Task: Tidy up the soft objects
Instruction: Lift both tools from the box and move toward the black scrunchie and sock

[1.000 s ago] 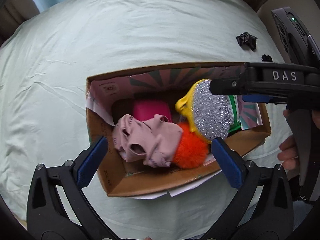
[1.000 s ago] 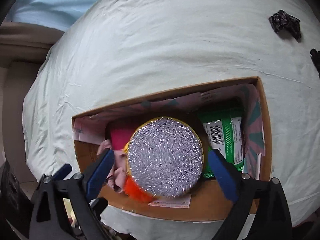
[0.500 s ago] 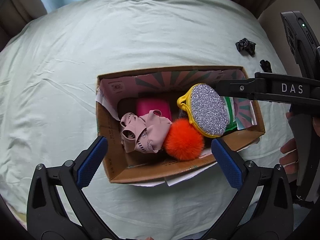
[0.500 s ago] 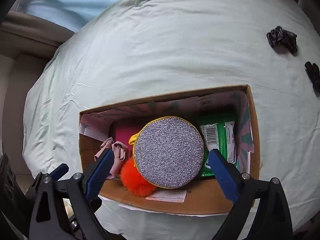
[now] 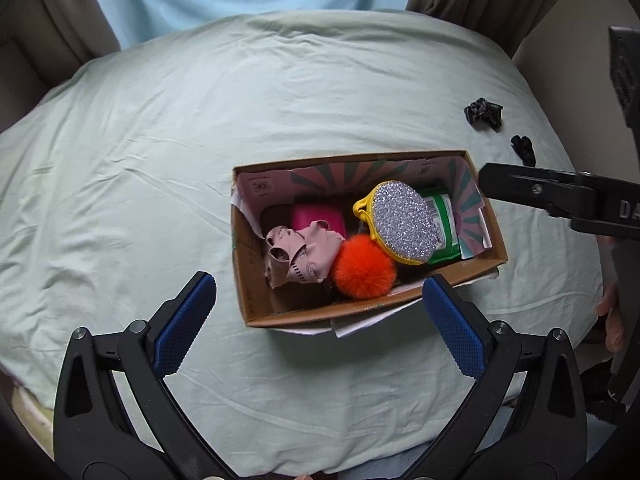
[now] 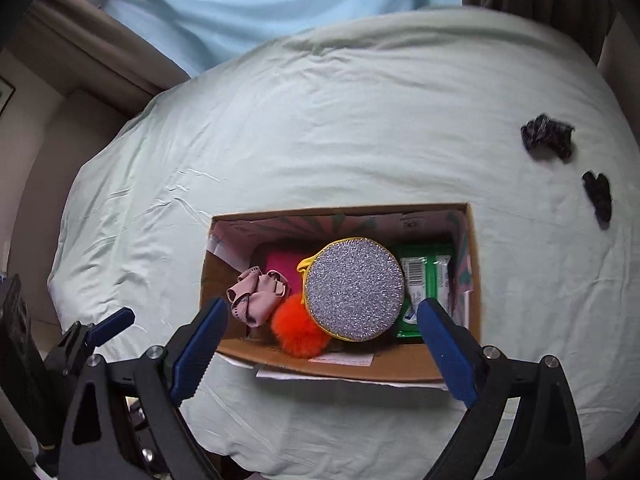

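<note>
Left wrist view: left gripper (image 5: 316, 322) has its fingers spread, empty, above the near wall of the cardboard box (image 5: 256, 280) on the bed (image 5: 160, 140).
Box contents: pink cloth (image 5: 300, 254), orange pom-pom (image 5: 363, 267), glitter pouch (image 5: 404, 222), green packet (image 5: 444, 216).
Right wrist view: right gripper (image 6: 320, 344) fingers spread, nothing between them, over the box.
Left to do: two dark scrunchies (image 6: 548, 138) and (image 6: 598, 194) lie on the bed, well apart from the box.
Progress: judged mostly done.
</note>
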### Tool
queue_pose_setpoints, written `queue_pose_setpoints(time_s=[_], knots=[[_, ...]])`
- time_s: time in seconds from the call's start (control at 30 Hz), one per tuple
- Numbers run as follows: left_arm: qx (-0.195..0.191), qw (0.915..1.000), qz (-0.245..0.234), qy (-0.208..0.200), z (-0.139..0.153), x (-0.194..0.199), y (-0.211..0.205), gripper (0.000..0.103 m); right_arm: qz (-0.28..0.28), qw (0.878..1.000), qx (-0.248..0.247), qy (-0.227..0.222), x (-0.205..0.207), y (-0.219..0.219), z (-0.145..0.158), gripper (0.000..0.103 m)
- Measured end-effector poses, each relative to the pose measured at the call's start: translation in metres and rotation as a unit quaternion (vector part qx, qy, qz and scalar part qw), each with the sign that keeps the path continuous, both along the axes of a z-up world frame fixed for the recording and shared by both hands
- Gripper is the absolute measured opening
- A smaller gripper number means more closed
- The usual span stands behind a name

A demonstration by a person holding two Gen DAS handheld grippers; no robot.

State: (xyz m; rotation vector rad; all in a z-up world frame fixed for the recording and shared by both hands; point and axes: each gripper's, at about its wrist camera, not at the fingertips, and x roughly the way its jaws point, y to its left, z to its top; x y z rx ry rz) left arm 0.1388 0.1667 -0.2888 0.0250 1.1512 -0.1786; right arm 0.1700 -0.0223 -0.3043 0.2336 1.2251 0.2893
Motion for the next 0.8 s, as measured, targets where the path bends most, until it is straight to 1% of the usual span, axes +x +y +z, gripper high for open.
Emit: queue_pose_setpoints(time_s=[0.1,0.23,0.3,0.47,0.6,0.7,0.8], knots=[[0.002,0.9999,0.005,-0.016,0.015,-0.01,0.003,0.103,0.008,0.999,-0.017,-0.034,-0.016,-0.001,0.022,0.094],[0.002,0.9988,0.021,-0.044,0.041,-0.022,0.007,0.103,0.009,0.995,-0.05,-0.089,-0.039,-0.009,0.058,0.094],[0.002,0.9976,0.033,-0.061,0.057,-0.027,0.008,0.103,0.001,0.992,-0.059,-0.11,-0.049,-0.017,0.074,0.094],[0.001,0.9938,0.05,-0.099,0.095,-0.037,0.005,0.103,-0.039,0.982,-0.082,-0.166,-0.076,-0.046,0.115,0.094],[0.008,0.9891,0.053,-0.137,0.125,-0.047,-0.006,0.103,-0.063,0.973,-0.1,-0.2,-0.096,-0.064,0.135,0.094],[0.003,0.9845,0.053,-0.167,0.141,-0.057,-0.018,0.103,-0.079,0.968,-0.094,-0.218,-0.108,-0.081,0.146,0.094],[0.008,0.9832,0.055,-0.174,0.148,-0.061,-0.034,0.103,-0.086,0.964,-0.097,-0.232,-0.116,-0.097,0.154,0.094]])
